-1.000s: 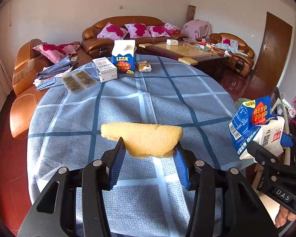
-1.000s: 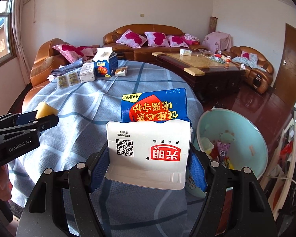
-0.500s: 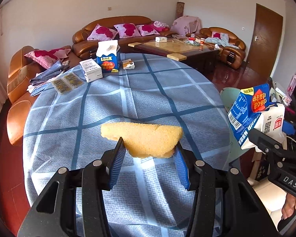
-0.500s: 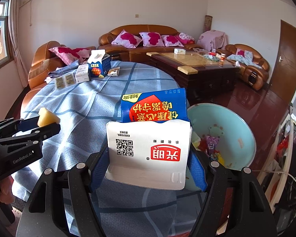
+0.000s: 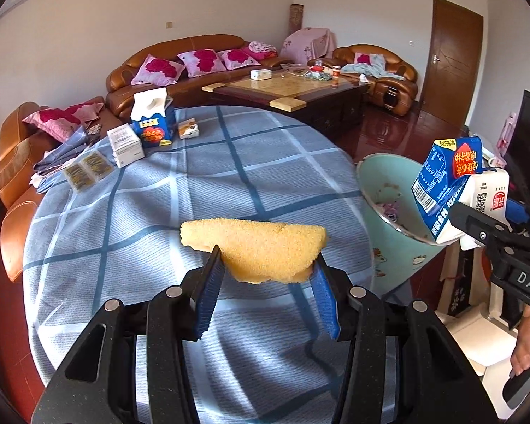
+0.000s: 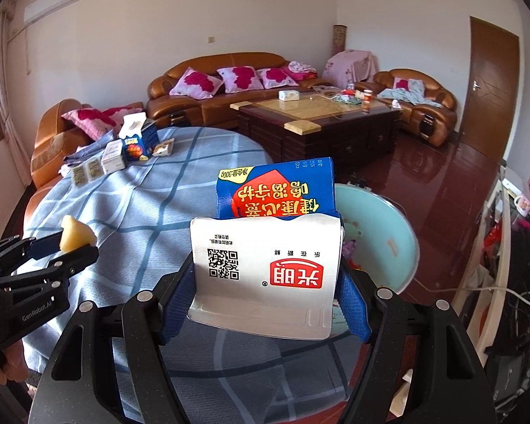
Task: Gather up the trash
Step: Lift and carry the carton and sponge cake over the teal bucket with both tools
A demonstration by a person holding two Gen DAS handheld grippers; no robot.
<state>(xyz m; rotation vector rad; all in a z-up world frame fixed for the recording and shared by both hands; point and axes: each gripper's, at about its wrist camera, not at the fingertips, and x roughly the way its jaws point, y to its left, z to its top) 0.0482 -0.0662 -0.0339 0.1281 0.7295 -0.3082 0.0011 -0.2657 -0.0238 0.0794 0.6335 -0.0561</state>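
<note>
- Here the left gripper [image 5: 266,275] has its fingers [image 5: 210,293] pressed on either side of a yellow sponge [image 5: 254,247], which sits between the blue pads and juts out past the fingertips, held in the air above the worktop [image 5: 201,190] with its blue checked cloth.
- The right gripper [image 6: 263,296] has its fingers [image 6: 349,300] clamped on a blue-and-white milk carton [image 6: 265,265]; the white gabled end lies between the pads and the blue body points forward beyond the fingertips.
- Just ahead of and below the right fingers, beside the worktop's edge, stands a light green bin [image 6: 399,247] with scraps in it; the carton's far end overlaps the bin's rim in the right wrist view.
- Well ahead of both pairs of fingers, at the far edge of the worktop, stand a second blue carton [image 5: 153,120], a white box [image 5: 125,145], a small orange-and-white box [image 5: 188,129] and two flat packets [image 5: 86,171].
</note>
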